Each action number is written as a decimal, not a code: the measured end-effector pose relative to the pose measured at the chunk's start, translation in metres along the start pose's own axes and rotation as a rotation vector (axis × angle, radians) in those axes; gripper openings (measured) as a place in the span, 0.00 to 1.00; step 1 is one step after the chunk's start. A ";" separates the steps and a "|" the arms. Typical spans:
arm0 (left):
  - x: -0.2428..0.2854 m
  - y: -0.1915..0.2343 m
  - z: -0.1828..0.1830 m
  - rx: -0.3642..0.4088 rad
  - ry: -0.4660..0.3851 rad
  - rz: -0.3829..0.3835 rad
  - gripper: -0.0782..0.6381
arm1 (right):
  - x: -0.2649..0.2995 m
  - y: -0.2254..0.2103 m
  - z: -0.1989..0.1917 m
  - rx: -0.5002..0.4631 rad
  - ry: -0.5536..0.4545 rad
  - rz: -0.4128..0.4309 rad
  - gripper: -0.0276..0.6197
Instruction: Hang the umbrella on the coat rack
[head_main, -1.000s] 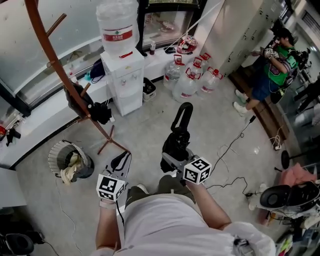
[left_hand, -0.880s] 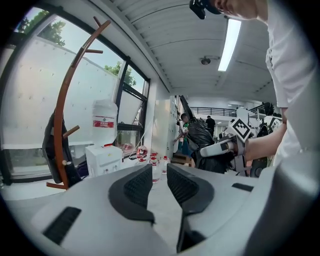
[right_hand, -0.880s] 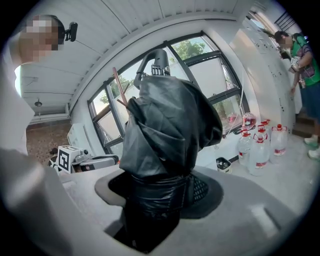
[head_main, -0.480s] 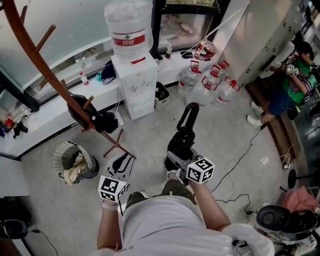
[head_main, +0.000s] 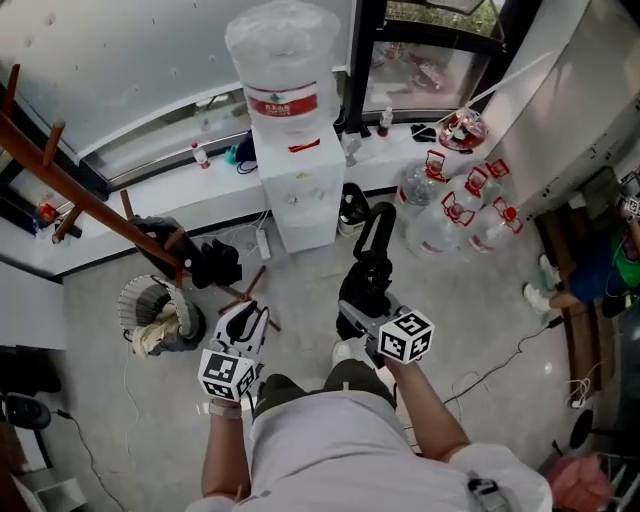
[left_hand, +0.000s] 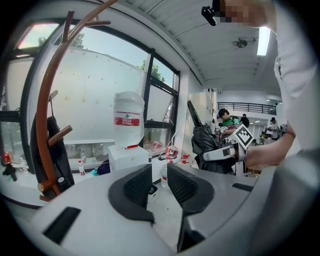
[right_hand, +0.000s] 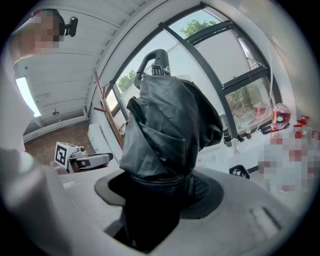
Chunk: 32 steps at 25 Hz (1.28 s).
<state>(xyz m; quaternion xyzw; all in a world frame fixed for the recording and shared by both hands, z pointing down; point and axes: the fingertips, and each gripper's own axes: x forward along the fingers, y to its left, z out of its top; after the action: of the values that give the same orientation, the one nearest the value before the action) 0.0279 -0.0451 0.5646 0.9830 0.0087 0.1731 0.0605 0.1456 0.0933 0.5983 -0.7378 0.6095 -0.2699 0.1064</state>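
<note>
My right gripper (head_main: 360, 318) is shut on a folded black umbrella (head_main: 372, 268), held upright with its hooked handle (head_main: 378, 222) on top. In the right gripper view the bunched umbrella (right_hand: 167, 125) fills the space between the jaws. The brown curved wooden coat rack (head_main: 95, 218) with short pegs leans across the left. A black bag (head_main: 160, 240) hangs on it. My left gripper (head_main: 246, 325) is near the rack's foot, its jaws slightly open with nothing between them. The left gripper view shows the rack (left_hand: 47, 125) at left and the umbrella (left_hand: 202, 140) at right.
A white water dispenser (head_main: 300, 190) with a large bottle stands ahead by the window ledge. Several water jugs (head_main: 450, 215) sit to its right. A wire waste basket (head_main: 160, 318) stands left of the rack's foot. Cables lie on the floor, and a person (head_main: 600, 270) stands at far right.
Both grippers and the view have moved forward and left. The rack's foot, waste basket and dispenser are now closer. The umbrella stays in the right gripper.
</note>
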 end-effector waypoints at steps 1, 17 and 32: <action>0.003 0.001 0.002 -0.005 0.001 0.026 0.22 | 0.005 -0.006 0.006 -0.010 0.012 0.023 0.44; -0.015 0.043 0.011 -0.110 -0.049 0.328 0.22 | 0.104 0.025 0.056 -0.078 0.153 0.363 0.44; -0.090 0.121 -0.003 -0.163 -0.107 0.465 0.22 | 0.215 0.146 0.090 -0.243 0.180 0.561 0.44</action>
<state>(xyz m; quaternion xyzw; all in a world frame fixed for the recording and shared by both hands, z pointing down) -0.0576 -0.1680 0.5512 0.9582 -0.2350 0.1304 0.0985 0.0941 -0.1621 0.5103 -0.5215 0.8238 -0.2197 0.0334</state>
